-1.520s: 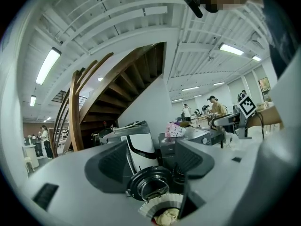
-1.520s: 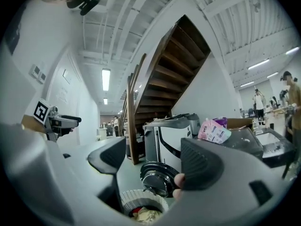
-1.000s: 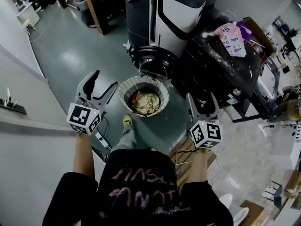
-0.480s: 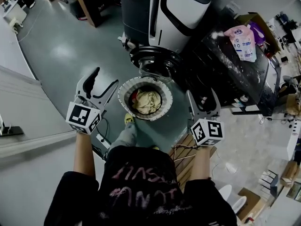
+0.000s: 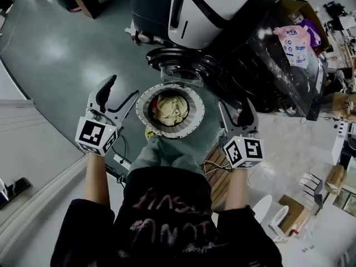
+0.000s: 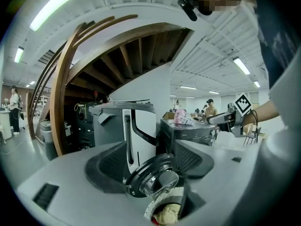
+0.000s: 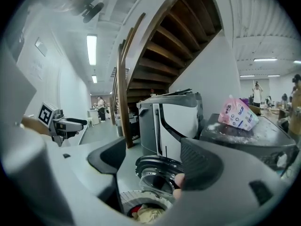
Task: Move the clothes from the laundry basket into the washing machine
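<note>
A round white laundry basket [image 5: 142,102] stands on the floor just before the washing machine [image 5: 206,4], whose round door [image 5: 181,65] hangs open above the basket's far rim. Beige and red clothes [image 5: 169,109] lie inside the basket. My left gripper [image 5: 119,93] hovers at the basket's left, open and empty. At the basket's right my right gripper [image 5: 236,115] is open too, with nothing in it. In the left gripper view the door [image 6: 157,180] and clothes [image 6: 168,214] show low between the jaws; the right gripper view also shows the door [image 7: 155,171] and clothes [image 7: 146,214].
A black counter [image 5: 267,65] right of the washer carries a pink detergent bag [image 5: 295,38]. A wooden pallet [image 5: 218,177] and cables lie under my right arm. A white wall [image 5: 33,143] runs on the left. A wooden staircase [image 6: 63,93] rises behind the washer.
Both grippers have moved forward and lower toward the basket and washer. The basket now sits between them and nearer to my body. Both stay open.
</note>
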A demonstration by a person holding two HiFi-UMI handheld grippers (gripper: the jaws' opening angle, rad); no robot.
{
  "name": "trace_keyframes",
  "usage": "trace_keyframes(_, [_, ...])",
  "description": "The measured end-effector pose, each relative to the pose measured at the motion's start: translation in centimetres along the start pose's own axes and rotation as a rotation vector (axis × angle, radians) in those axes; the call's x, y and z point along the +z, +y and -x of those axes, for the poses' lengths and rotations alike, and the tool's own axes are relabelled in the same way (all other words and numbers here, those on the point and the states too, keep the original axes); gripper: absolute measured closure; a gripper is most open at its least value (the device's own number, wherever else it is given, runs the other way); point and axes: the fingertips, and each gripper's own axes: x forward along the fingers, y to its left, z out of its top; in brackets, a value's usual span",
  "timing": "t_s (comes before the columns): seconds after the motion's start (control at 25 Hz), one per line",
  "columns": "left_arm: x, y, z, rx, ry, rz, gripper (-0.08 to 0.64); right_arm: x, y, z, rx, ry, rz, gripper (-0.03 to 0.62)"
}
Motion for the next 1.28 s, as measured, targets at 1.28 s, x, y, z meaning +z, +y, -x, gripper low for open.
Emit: trace_keyframes(1.28, [-14.5, -7.7, -9.3, -0.26, 0.463, -0.331, 0.241, -16.0, -0.9, -6.7, 0.437, 0.393, 0.326, 0.218])
